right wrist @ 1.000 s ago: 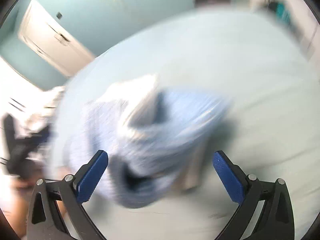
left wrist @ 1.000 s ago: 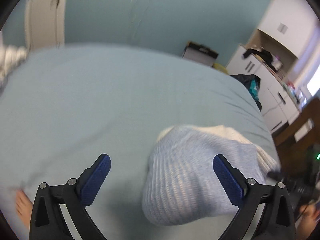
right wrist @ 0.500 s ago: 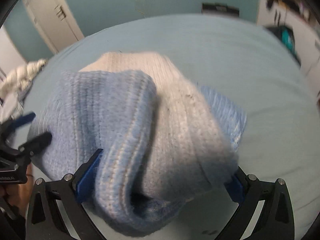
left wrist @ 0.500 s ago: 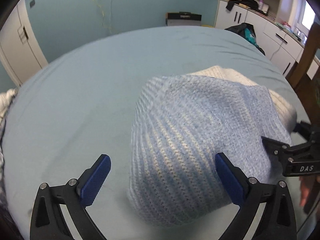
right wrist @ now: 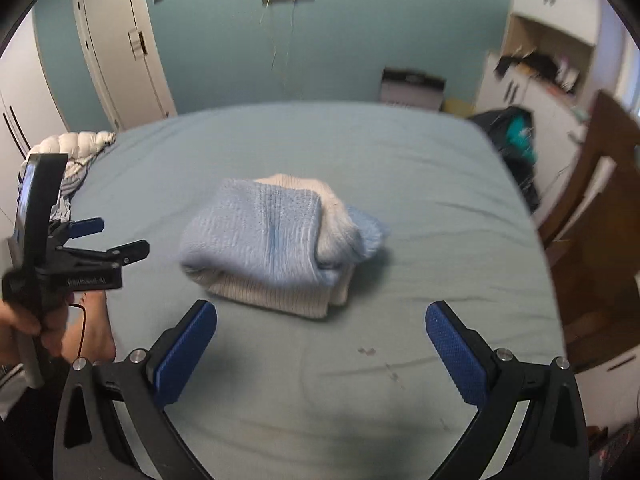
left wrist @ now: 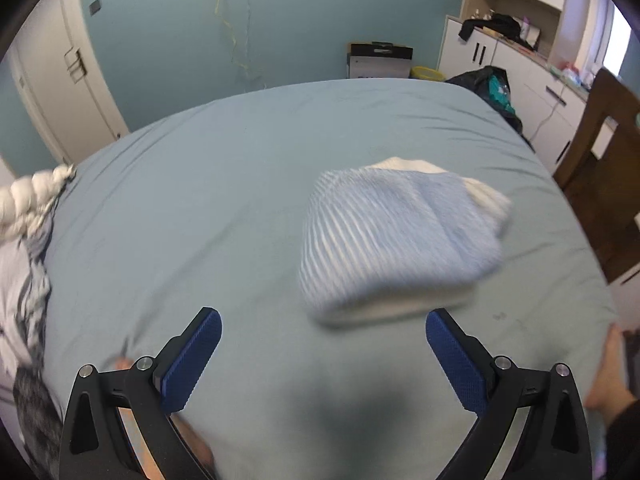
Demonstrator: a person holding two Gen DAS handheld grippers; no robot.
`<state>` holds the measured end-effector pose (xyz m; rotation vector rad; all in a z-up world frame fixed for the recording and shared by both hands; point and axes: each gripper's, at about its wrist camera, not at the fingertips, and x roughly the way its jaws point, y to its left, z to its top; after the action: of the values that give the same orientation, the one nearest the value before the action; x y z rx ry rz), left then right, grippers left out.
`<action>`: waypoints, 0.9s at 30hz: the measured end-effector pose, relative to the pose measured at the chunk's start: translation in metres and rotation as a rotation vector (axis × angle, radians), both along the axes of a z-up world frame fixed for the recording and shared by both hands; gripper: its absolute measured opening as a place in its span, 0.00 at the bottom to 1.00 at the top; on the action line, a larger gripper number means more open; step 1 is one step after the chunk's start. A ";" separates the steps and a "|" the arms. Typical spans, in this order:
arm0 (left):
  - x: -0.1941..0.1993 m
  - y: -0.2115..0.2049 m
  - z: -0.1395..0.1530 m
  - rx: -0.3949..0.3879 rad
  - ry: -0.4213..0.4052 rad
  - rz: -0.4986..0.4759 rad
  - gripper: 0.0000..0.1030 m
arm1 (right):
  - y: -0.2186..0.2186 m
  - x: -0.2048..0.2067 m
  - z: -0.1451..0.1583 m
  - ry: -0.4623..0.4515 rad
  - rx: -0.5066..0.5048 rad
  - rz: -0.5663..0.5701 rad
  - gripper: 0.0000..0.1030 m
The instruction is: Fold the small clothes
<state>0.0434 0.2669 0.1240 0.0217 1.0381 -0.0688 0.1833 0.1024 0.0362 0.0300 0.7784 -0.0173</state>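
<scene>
Seems to be the end of one fold: lies as a compact bundle, the knit sweater [left wrist: 400, 236], blue layers on top and a cream layer below, touched by no gripper. Probably calls next for a check of the bundle, maybe a light press or a tuck of the loose blue corner at its right side, then for carrying it aside and taking the next garment. No other small garment clearly visible for that, only a white padded garment [left wrist: 28, 200] at the far left edge of the bed sheet [left wrist: 200, 200].

From left to right, in the right wrist view: a hand [right wrist: 24, 320] around the handle of the left gripper [right wrist: 116, 236], at the left edge of the bed, near side, with jaws apart and nothing between them; well apart from the sweater [right wrist: 276, 240], which rests about in the middle of the bed. In its own view, left gripper [left wrist: 322, 320] wide open and empty, the bundle ahead and a little to the right, not touching either finger.

Right gripper [right wrist: 320, 312] also wide open, holding nothing, hovering on the near side with the bundle just ahead, slightly left of centre. At the far right, beside the bed, a wooden chair [left wrist: 600, 184].
</scene>
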 end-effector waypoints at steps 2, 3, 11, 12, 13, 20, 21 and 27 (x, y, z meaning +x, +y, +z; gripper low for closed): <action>-0.027 0.003 0.019 -0.034 0.002 0.040 1.00 | -0.006 -0.034 -0.018 -0.047 -0.017 -0.014 0.99; -0.041 0.000 0.032 -0.047 -0.024 0.047 1.00 | -0.002 -0.044 -0.020 -0.073 -0.028 -0.028 0.99; -0.098 -0.049 0.066 0.163 -0.221 -0.071 1.00 | -0.007 -0.054 -0.050 -0.076 0.009 -0.067 0.99; -0.098 -0.052 0.064 0.173 -0.223 -0.083 1.00 | -0.010 -0.053 -0.053 -0.109 0.023 -0.078 0.99; -0.098 -0.052 0.059 0.177 -0.233 -0.080 1.00 | -0.012 -0.052 -0.054 -0.128 0.034 -0.095 0.99; -0.101 -0.041 0.048 0.265 -0.238 -0.074 1.00 | -0.026 -0.016 -0.066 -0.116 0.007 -0.171 0.99; -0.101 -0.037 0.048 0.250 -0.230 -0.063 1.00 | -0.026 -0.012 -0.071 -0.104 -0.008 -0.170 0.99; -0.095 -0.025 0.032 0.218 -0.120 -0.012 1.00 | -0.025 0.003 -0.099 -0.056 -0.058 -0.152 0.99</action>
<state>-0.0516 0.2416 0.1558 0.2283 0.9217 0.0346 0.1861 0.0775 -0.0624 0.0347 0.7183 -0.1827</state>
